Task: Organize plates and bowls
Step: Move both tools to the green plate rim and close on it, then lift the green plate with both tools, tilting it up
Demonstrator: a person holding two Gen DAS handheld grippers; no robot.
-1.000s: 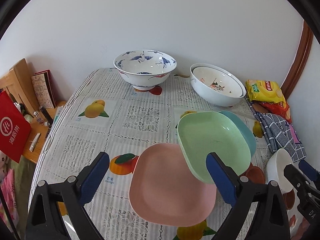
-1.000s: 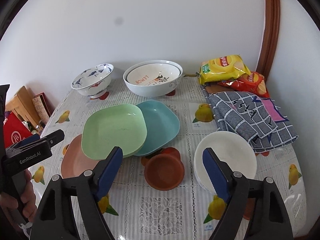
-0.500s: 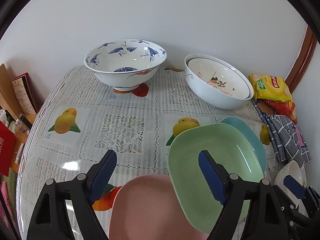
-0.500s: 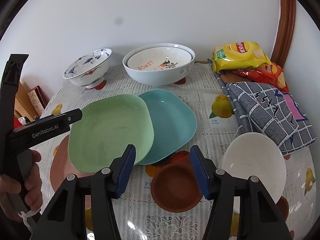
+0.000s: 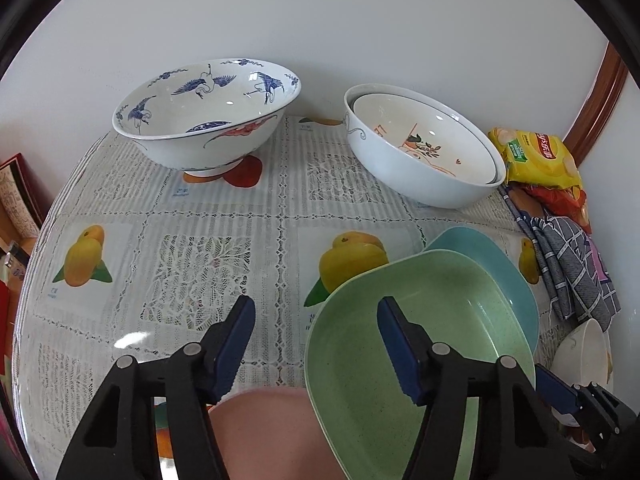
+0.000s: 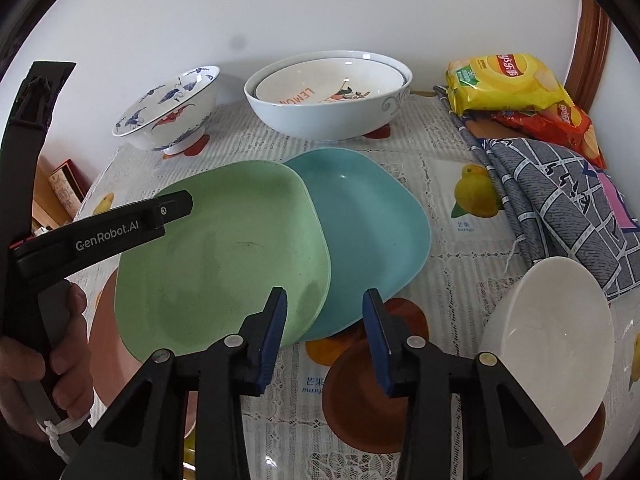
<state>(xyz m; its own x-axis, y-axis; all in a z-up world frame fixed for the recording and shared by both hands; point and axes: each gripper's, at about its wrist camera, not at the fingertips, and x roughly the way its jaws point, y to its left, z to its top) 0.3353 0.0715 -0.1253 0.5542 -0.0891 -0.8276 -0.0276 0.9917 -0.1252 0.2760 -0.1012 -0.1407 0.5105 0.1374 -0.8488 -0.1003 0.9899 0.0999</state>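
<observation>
The left claw point(image 5: 316, 334) hangs wide apart over the green plate's point(image 5: 420, 344) rim. The right claw point(image 6: 325, 320) gapes, empty, above the green plate and teal plate point(image 6: 368, 232), which overlap mid-desk point(image 5: 200, 248). Bowls point(image 6: 328, 96) line the far edge.

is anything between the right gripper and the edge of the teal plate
Nothing visible. The open right gripper sits just short of the teal plate, near its front edge. The green plate overlaps the teal plate's left side, and the brown dish lies below the gripper.
</observation>
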